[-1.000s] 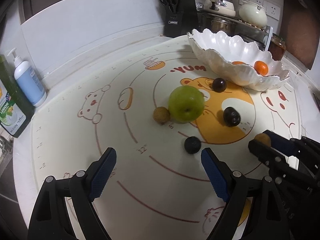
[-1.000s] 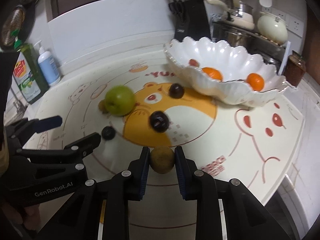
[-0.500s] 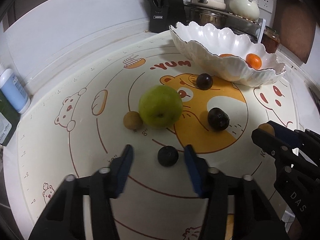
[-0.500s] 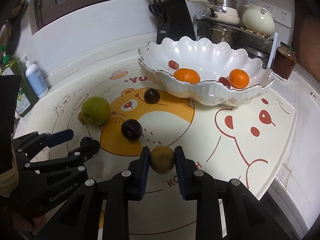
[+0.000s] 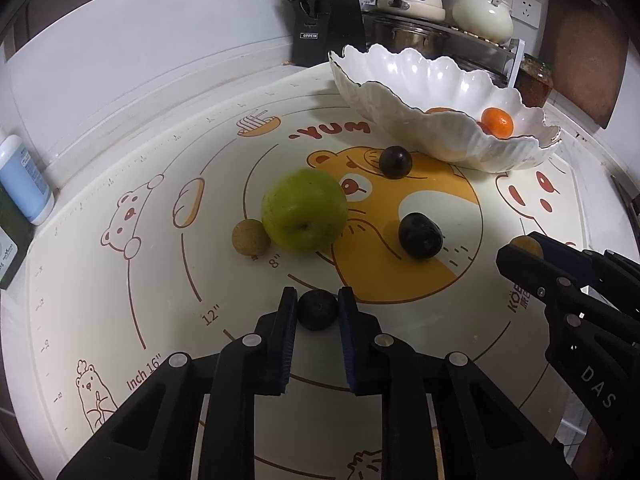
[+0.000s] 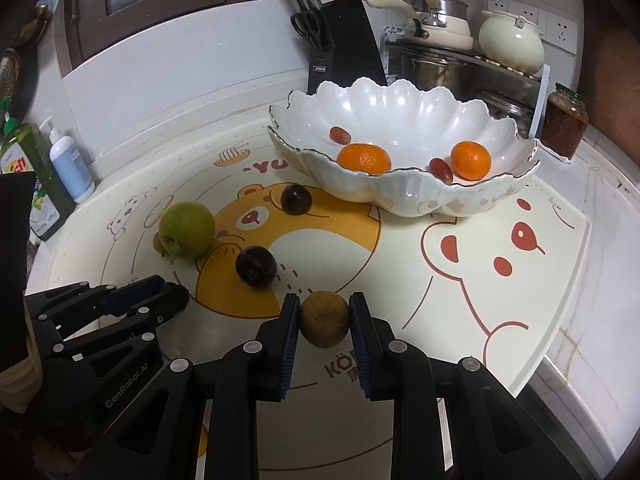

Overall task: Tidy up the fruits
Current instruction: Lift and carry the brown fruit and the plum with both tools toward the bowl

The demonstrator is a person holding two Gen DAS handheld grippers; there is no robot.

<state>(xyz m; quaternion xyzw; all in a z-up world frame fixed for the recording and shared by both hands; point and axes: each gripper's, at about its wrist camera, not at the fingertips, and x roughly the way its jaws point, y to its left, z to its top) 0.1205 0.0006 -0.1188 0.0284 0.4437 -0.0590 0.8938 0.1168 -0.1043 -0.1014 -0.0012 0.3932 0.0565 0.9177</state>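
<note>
My left gripper (image 5: pixel 318 312) is shut on a small dark fruit (image 5: pixel 317 309) low over the mat. My right gripper (image 6: pixel 324 320) is shut on a brown round fruit (image 6: pixel 324 318), held above the mat's front; it also shows in the left wrist view (image 5: pixel 520 250). On the mat lie a green apple (image 5: pixel 304 209), a small brown fruit (image 5: pixel 250 237) touching it, and two dark plums (image 5: pixel 420 235) (image 5: pixel 395 161). The white scalloped bowl (image 6: pixel 400 192) holds two oranges (image 6: pixel 364 158) (image 6: pixel 470 160) and two red grapes (image 6: pixel 340 135).
A bear-print mat (image 6: pixel 500 320) covers the counter. A knife block (image 6: pixel 340 60) and pots (image 6: pixel 436 28) stand behind the bowl, a jar (image 6: pixel 564 125) to its right. Soap bottles (image 6: pixel 70 168) stand at the left. The counter edge (image 6: pixel 568 364) drops off at the right.
My left gripper moved forward and closed on the small dark fruit. My right gripper kept the brown fruit and lifted slightly toward the bowl.
</note>
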